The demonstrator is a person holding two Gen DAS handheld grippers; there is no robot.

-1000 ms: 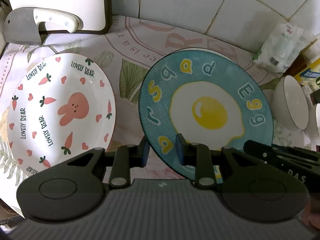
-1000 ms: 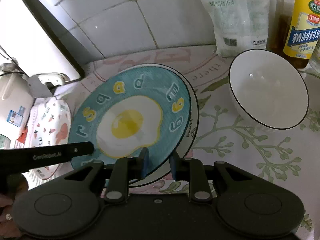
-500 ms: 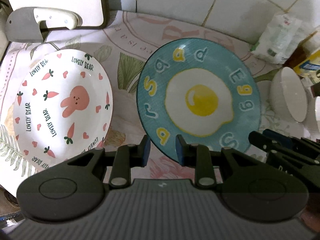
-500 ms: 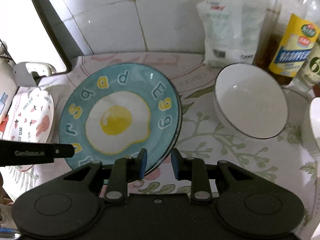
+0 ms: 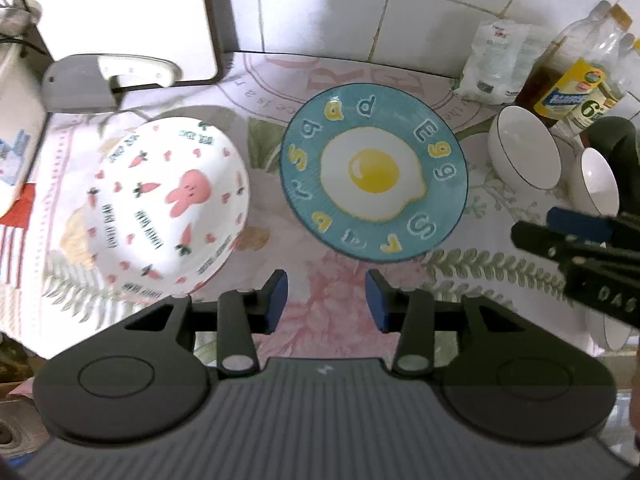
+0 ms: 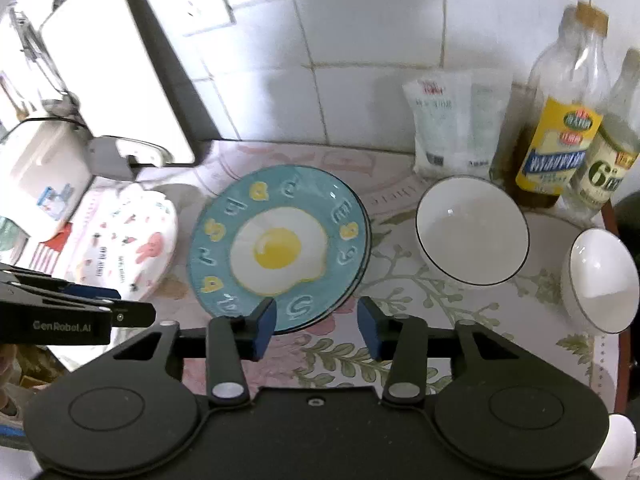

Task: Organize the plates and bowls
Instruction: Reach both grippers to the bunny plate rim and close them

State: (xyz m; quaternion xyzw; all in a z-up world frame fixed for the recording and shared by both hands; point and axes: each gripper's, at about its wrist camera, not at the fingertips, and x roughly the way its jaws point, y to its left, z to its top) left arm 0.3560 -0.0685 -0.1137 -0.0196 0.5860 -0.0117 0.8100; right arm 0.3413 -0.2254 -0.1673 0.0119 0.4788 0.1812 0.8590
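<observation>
- A white-tiled wall backs the bench (image 5: pixel 336 292), which is covered by a floral cloth.
- The blue egg plate (image 5: pixel 374 178) lies flat near the middle of the bench; in the right wrist view (image 6: pixel 278 250) a second rim shows under its right edge, so it appears to rest on another plate.
- The rabbit plate (image 5: pixel 168 208) sits to its left, toward the left edge of the bench, apart from the blue one.
- Two white bowls stand toward the right edge: the larger bowl (image 6: pixel 472 230) nearer the egg plate, the smaller bowl (image 6: pixel 604 280) beyond it.
- Against the wall at the back right corner stand a white bag (image 6: pixel 452 124) and an oil bottle (image 6: pixel 560 128).
- A white cutting board (image 5: pixel 120 20) leans on the wall at the back left.
- The left gripper (image 5: pixel 326 300) hovers at the near edge of the egg plate, fingers apart, holding nothing.
- The right gripper (image 6: pixel 316 326) is likewise at the plate's near rim, fingers spread and empty.
</observation>
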